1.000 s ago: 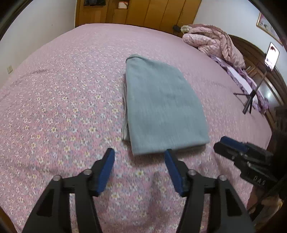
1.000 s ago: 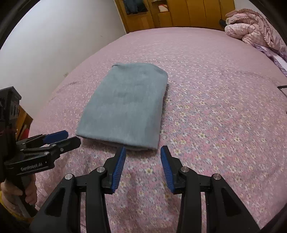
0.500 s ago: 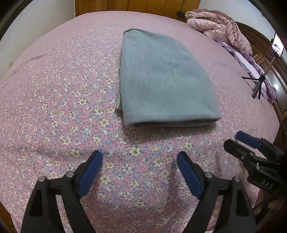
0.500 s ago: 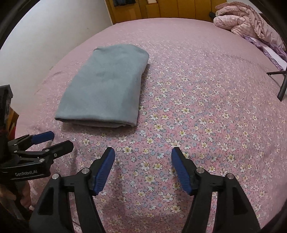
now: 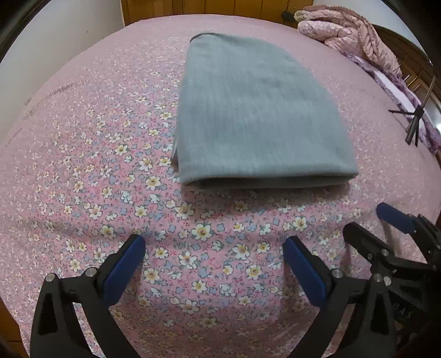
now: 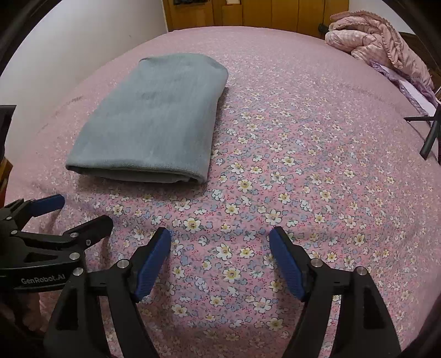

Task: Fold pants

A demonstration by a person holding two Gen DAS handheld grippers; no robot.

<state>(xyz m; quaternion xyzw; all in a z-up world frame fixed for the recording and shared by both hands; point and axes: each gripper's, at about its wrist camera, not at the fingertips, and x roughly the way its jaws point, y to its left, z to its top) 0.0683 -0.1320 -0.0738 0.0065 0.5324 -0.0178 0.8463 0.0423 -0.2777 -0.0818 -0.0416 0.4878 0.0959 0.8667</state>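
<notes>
The left gripper [image 5: 213,264] is held low over the bed [image 5: 82,165], its blue-padded jaws spread wide and nothing held between them; in the right wrist view it [image 6: 82,213] is seen at the lower left edge, likewise released. Ahead of it, the grey pants [image 5: 256,115] are laid flat on the flowered pink sheet as a neat folded rectangle, the thick folded edge turned toward the grippers and a short strip of sheet left between that edge and the blue pads. In the right wrist view the pants [image 6: 157,121] are placed left of centre, well apart from the right gripper [image 6: 220,258], whose jaws are also spread open over bare sheet, with nothing grasped. At the far right of the bed a crumpled pink quilt [image 6: 377,38] is piled, and a dark tripod [image 6: 430,129] is seen at the right edge. Wooden cabinets [image 6: 261,13] are lined along the back wall.
</notes>
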